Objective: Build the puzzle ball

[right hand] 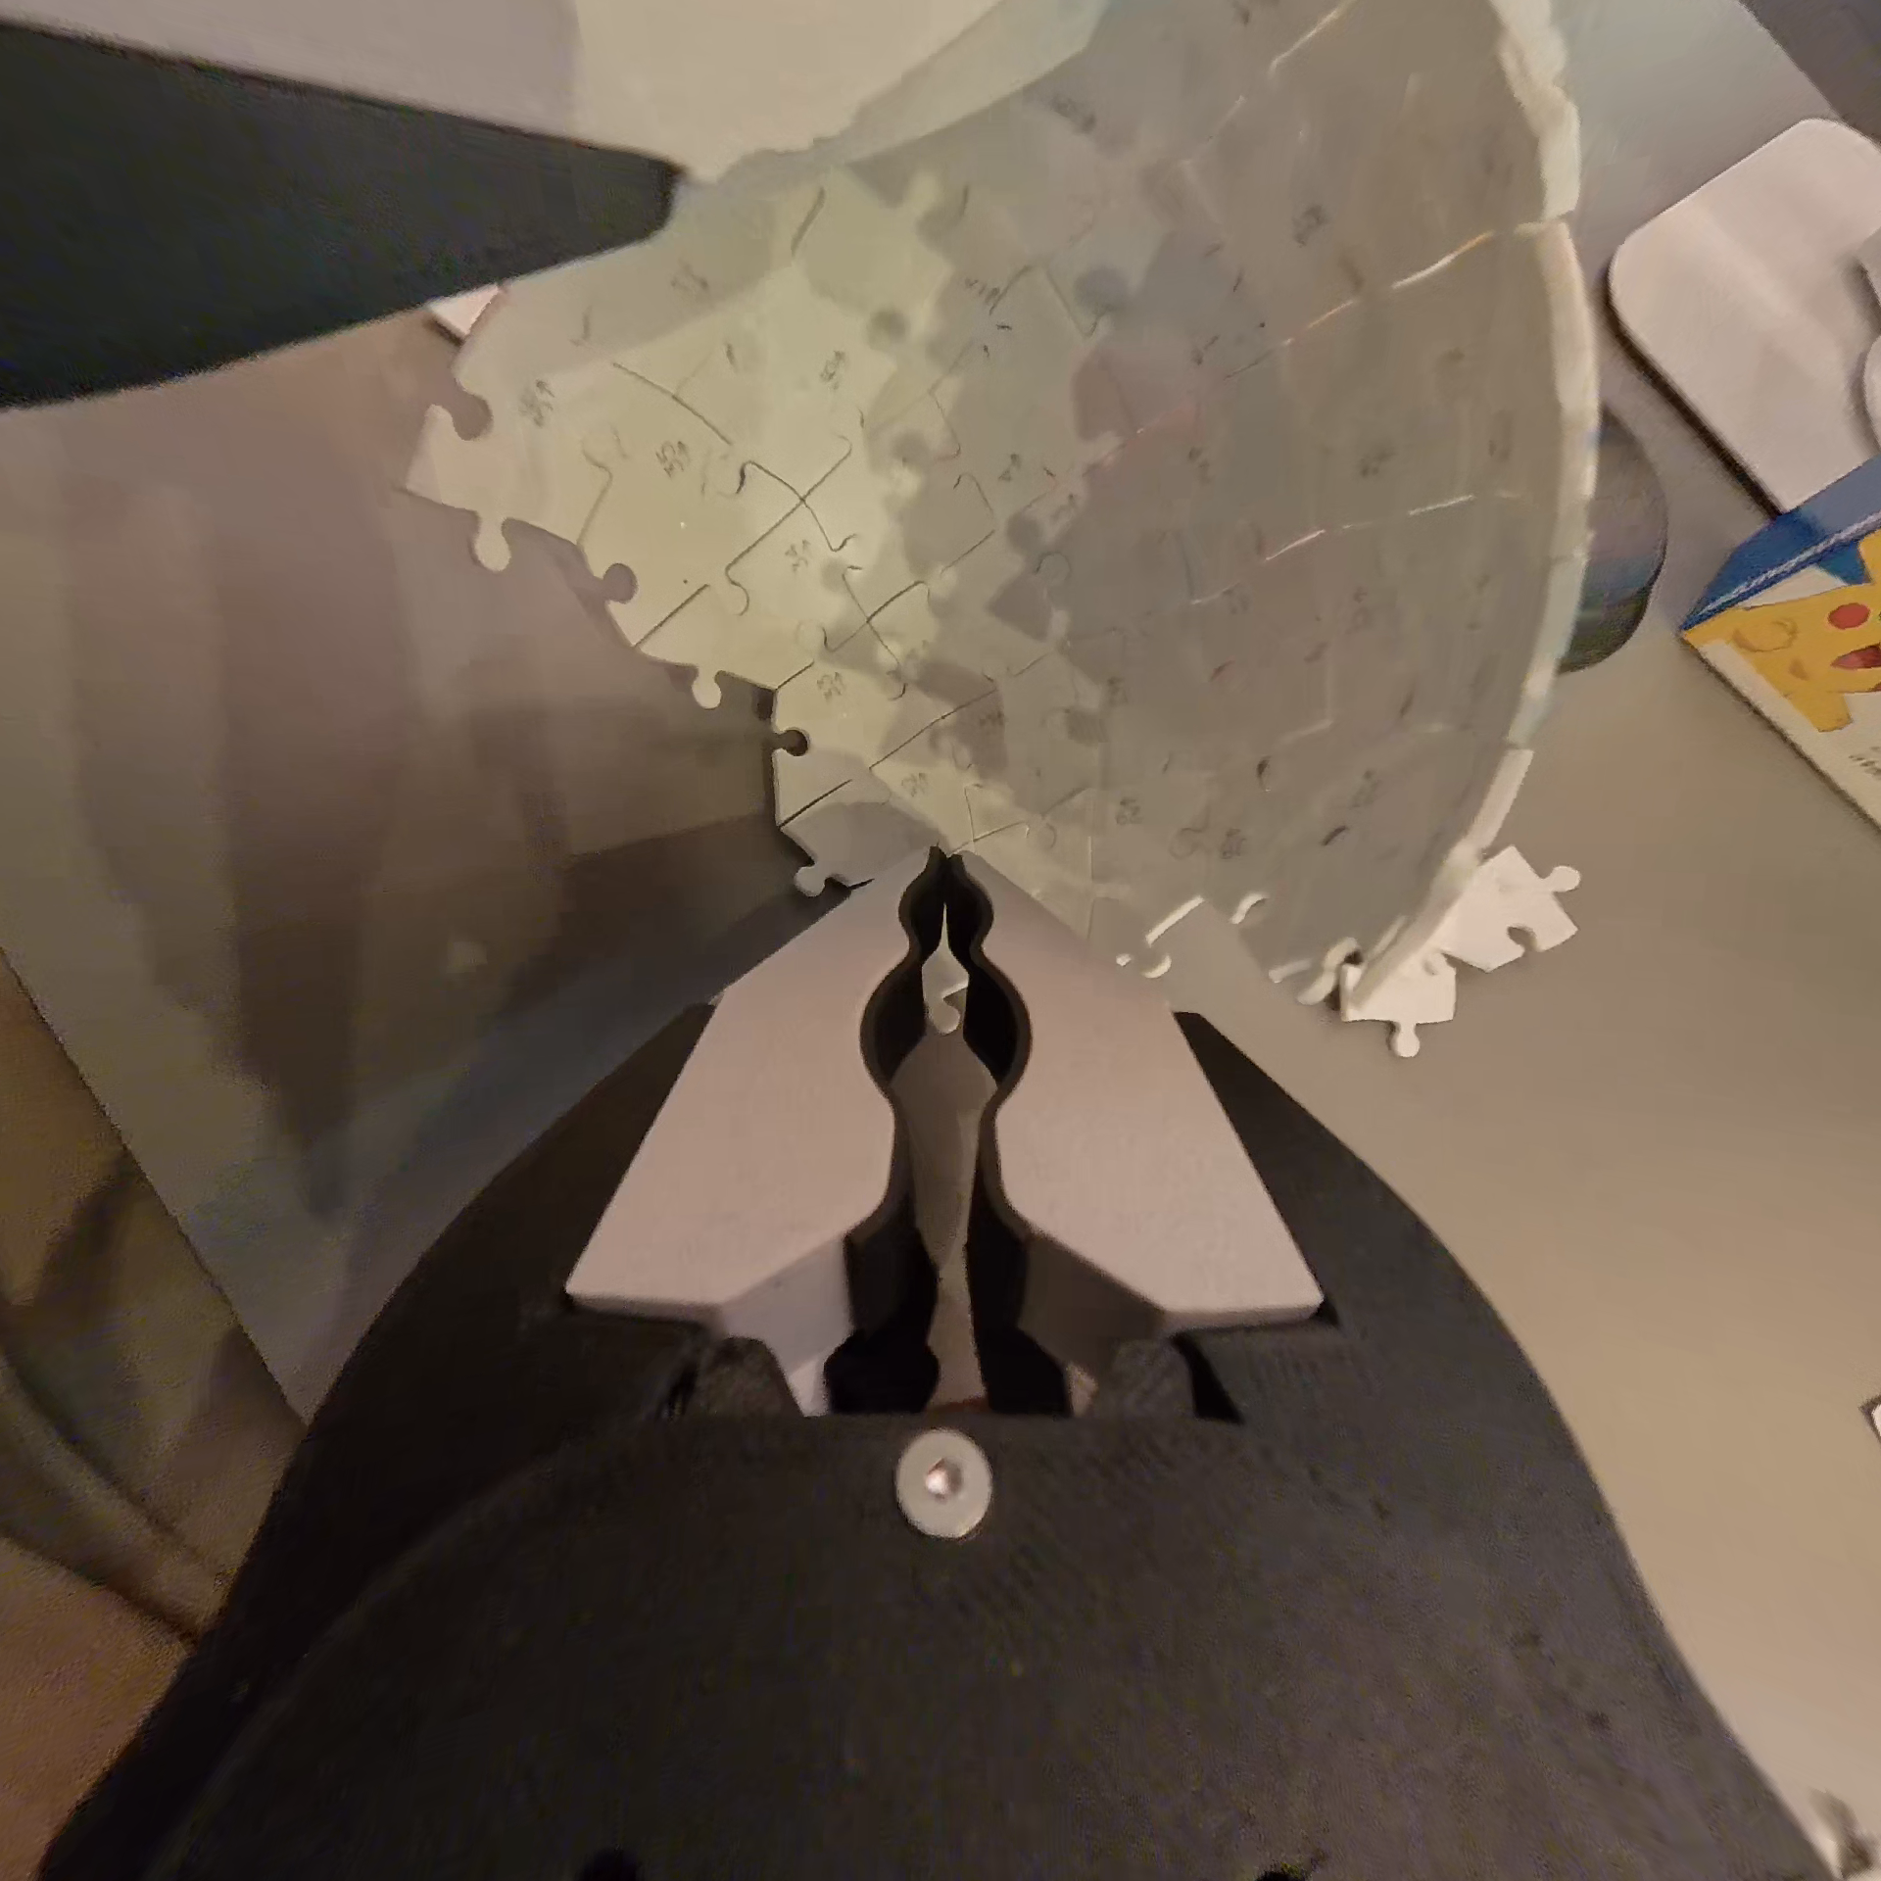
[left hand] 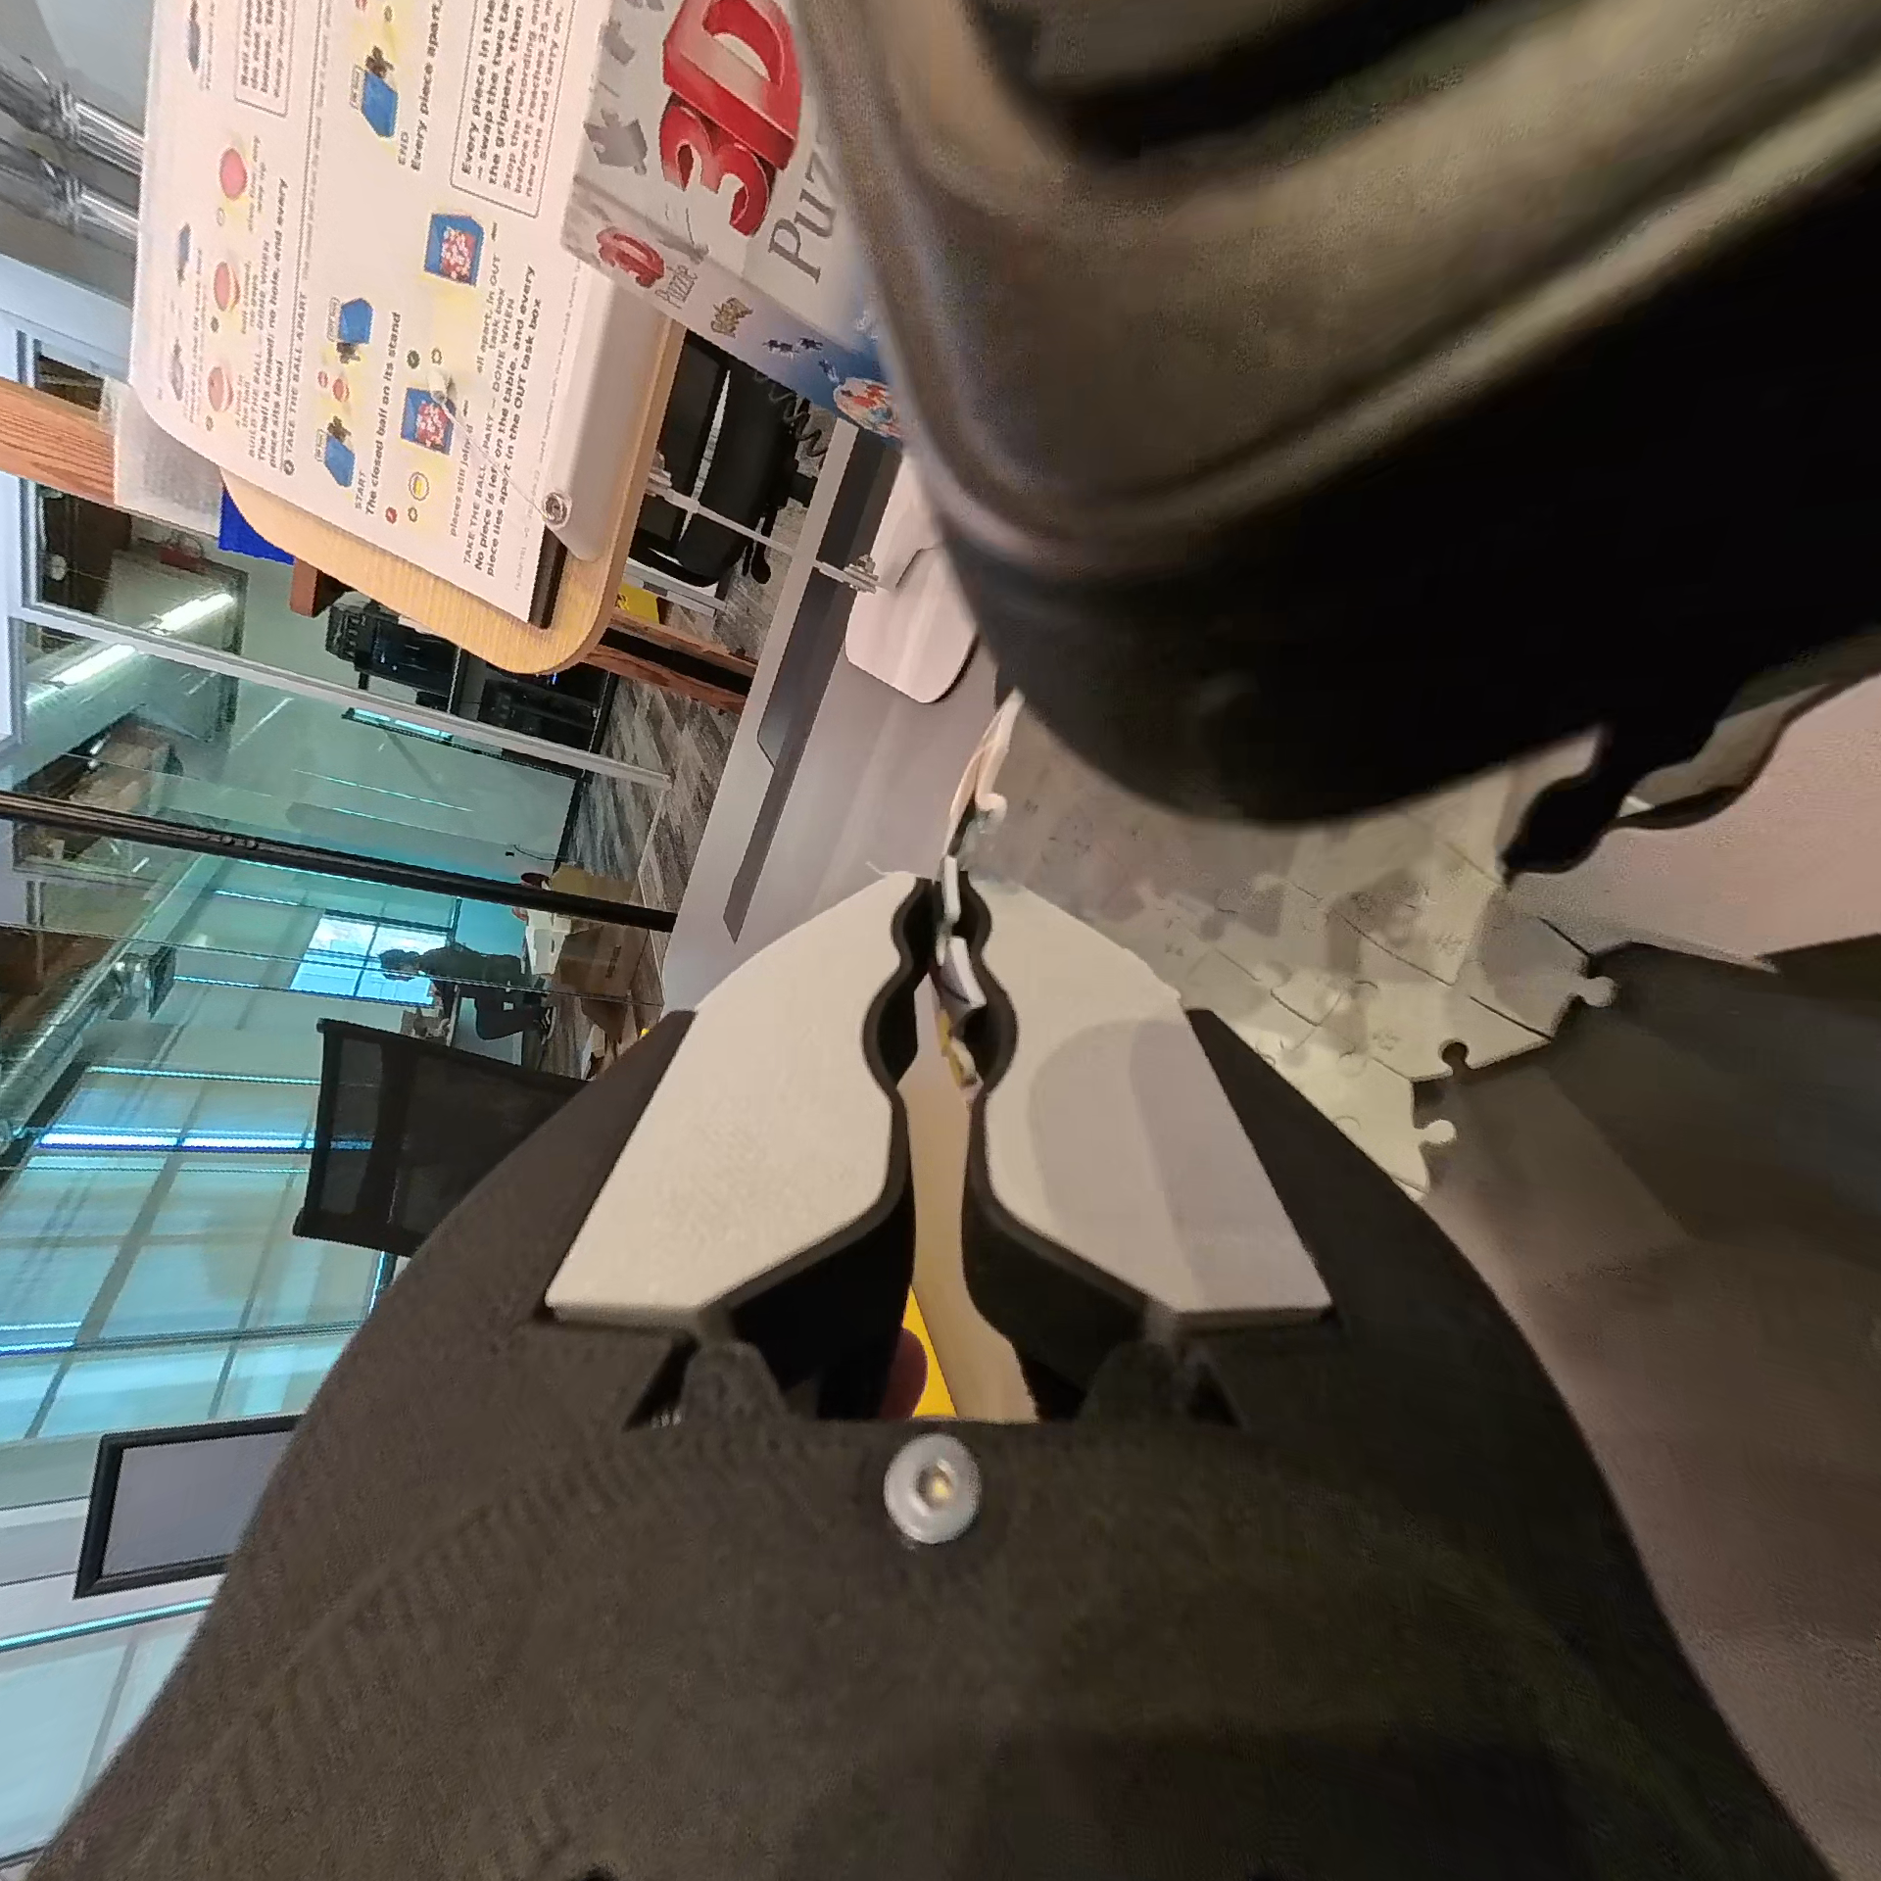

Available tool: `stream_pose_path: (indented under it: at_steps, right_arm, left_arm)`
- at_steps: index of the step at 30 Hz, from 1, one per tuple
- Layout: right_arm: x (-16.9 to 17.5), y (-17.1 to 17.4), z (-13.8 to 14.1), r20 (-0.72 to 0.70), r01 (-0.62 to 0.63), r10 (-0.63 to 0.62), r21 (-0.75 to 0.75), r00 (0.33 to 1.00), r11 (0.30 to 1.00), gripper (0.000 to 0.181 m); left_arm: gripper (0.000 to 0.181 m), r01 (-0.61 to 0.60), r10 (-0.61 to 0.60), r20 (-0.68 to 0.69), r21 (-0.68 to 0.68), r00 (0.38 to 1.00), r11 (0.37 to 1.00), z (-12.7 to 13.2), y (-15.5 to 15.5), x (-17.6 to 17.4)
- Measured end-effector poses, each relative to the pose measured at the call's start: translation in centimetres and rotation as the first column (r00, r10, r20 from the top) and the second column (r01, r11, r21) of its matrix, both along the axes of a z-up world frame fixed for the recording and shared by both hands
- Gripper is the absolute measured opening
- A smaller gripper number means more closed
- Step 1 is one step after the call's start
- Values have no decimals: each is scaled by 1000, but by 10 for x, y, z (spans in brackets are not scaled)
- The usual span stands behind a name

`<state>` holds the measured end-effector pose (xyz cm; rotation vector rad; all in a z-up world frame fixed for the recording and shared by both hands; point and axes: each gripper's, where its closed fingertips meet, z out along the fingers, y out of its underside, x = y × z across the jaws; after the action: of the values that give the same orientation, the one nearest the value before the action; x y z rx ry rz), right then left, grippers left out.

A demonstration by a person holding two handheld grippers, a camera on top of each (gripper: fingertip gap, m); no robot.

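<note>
Right wrist view is showing the puzzle ball (right hand: 1171, 489) as an unfinished curved shell, its pale grey inner face turned toward the camera and its ragged edge of tabs and blanks running down the left. I am judging it light and thin, stiff along each piece but weak at the seams; a hard squeeze or a twist would probably pop joints apart, so I am favouring a hold on the edge, flat across a piece, not on a lone tab. The right gripper (right hand: 942, 875) is reaching the shell's lower edge with its fingertips nearly closed, and they seem to be pinching that edge; a small white tab is showing in the gap lower down, though blur is stopping me from saying whether that is a separate piece. Two loose white pieces (right hand: 1466, 942) are lying on the grey table (right hand: 1527, 1323) just beside the shell's lower right rim.

In the left wrist view the left gripper (left hand: 945, 906) is clenching thin puzzle material edge-on between nearly closed fingers, right at the shell's rim (left hand: 1323, 967). A dark out-of-focus bulk (left hand: 1374, 356), perhaps the other tool, is filling the upper right. Farther off I am noting the puzzle box (left hand: 733, 204) and an instruction sheet (left hand: 356, 254) on a wooden board.
</note>
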<state>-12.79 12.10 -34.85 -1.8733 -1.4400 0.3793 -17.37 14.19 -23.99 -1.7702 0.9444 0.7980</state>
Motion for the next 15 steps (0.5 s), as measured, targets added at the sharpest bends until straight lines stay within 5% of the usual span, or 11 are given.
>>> stream_pose_path:
  at_steps: [10,15]
  right_arm:
    - [-1,1,1,-12,15,-16,-61,1000,998,0]
    - [2,-1,35,-146,-34,25,-60,989,998,0]
  left_arm:
    - [3,-5,5,-6,2,1000,1000,-1,1,-2]
    - [3,-20,20,-6,0,1000,1000,-2,2,-7]
